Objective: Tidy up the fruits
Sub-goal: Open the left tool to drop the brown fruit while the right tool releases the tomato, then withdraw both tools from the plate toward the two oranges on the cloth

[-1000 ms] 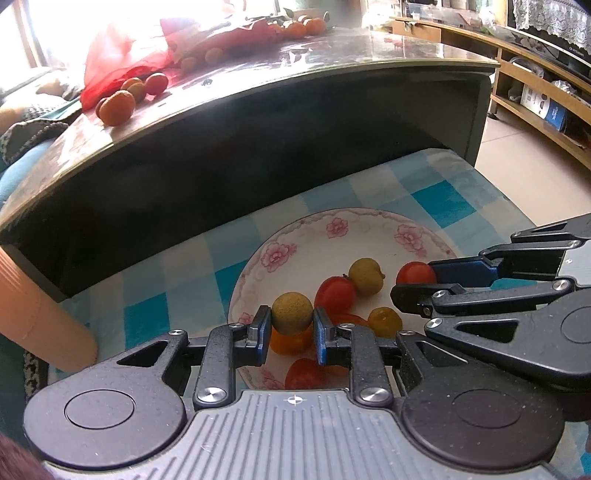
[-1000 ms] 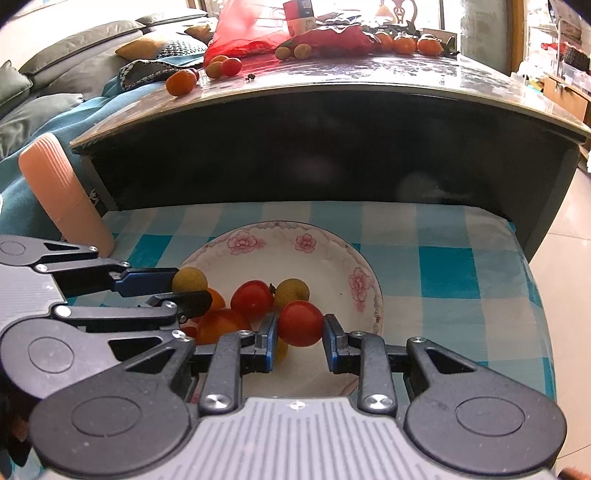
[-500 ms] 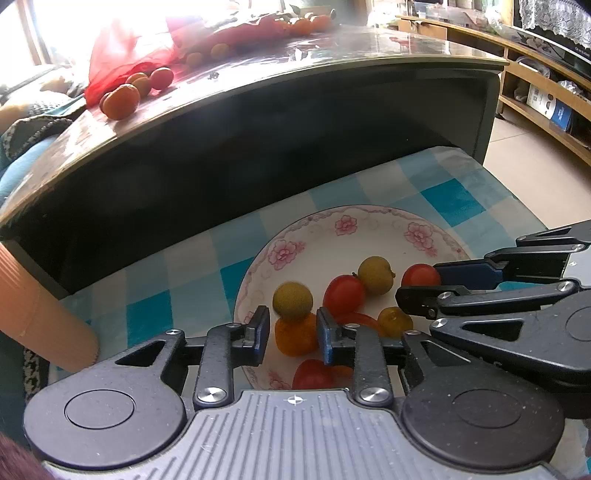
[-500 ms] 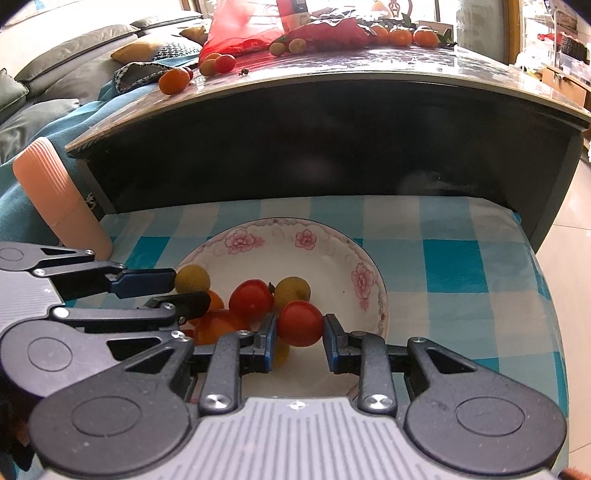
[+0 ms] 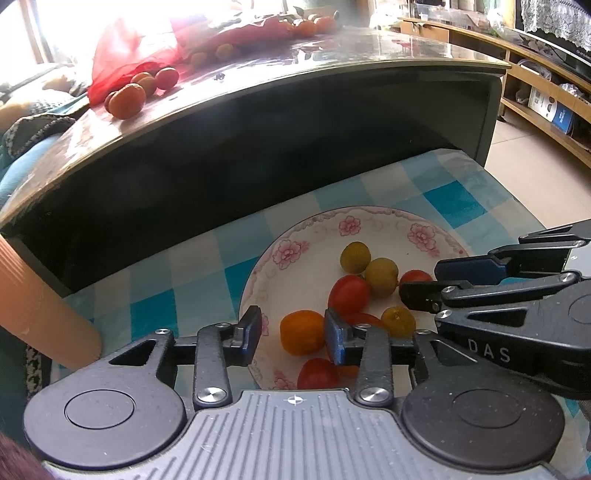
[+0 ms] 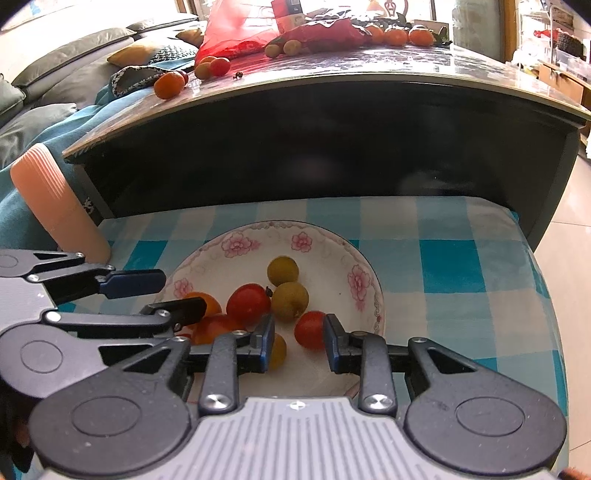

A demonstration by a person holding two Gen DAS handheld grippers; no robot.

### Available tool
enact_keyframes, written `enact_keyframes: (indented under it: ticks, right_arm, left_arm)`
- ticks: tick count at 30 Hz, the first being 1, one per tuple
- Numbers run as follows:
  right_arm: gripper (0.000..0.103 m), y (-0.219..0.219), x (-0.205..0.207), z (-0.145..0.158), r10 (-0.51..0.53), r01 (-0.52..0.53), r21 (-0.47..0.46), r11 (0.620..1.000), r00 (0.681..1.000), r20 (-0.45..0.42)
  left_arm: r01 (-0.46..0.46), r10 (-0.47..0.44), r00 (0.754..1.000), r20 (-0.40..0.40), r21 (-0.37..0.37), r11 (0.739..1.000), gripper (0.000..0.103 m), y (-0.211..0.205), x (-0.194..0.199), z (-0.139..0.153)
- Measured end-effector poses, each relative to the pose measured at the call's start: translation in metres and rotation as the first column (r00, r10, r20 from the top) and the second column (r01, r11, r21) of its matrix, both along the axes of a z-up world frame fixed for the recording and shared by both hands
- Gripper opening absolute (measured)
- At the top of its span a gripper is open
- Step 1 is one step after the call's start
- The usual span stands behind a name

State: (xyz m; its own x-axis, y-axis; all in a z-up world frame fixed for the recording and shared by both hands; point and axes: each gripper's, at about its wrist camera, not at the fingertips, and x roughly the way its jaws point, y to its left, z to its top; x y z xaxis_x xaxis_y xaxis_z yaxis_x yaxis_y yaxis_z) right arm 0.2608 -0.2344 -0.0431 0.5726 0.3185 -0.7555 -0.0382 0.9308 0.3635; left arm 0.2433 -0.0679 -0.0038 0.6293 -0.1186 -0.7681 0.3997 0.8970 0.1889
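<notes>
Both claws hung over a flowered plate (image 5: pixel 295 254) that lay on a blue-checked cloth (image 6: pixel 447 258) below the dark front edge of the table (image 6: pixel 332 85).

Left claw (image 5: pixel 292 332): jaws apart, gripping nothing. An orange fruit (image 5: pixel 302 332) lay on the plate in the gap between its fingers, seen close to the right finger; contact could not be told.

Right claw (image 6: pixel 298 341): jaws apart, gripping nothing. A red tomato (image 6: pixel 310 328) lay on the plate between its fingers, close to the right one.

Plate contents, left wrist view: two yellow-green fruits (image 5: pixel 355 257) touching each other toward the far side, a second red tomato (image 5: pixel 349 293) just beside them, a small yellow fruit (image 5: pixel 398 321) near the right claw's fingers, and another tomato (image 5: pixel 317 373) at the near rim. All lay clustered in the plate's near right part; its far left part showed bare porcelain.

Table top: more fruit lay loose, with an orange (image 6: pixel 168 85) near the left front edge, beside a red plastic bag (image 5: pixel 129 55), and further oranges (image 6: pixel 397 36) toward the far side. A ribbed peach-coloured cylinder (image 6: pixel 55 206) stood at the cloth's left edge.
</notes>
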Motion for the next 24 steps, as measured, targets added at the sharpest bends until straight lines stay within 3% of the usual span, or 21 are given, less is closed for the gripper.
enact_keyframes:
  ticks: [24]
  right_arm:
    - [0.043,0.003,-0.031,0.035,-0.014,0.016,-0.062,0.998,0.999,0.032]
  left_arm:
    - [0.010,-0.009,1.000,0.030,-0.018,1.000,0.052,0.005,-0.037,0.026]
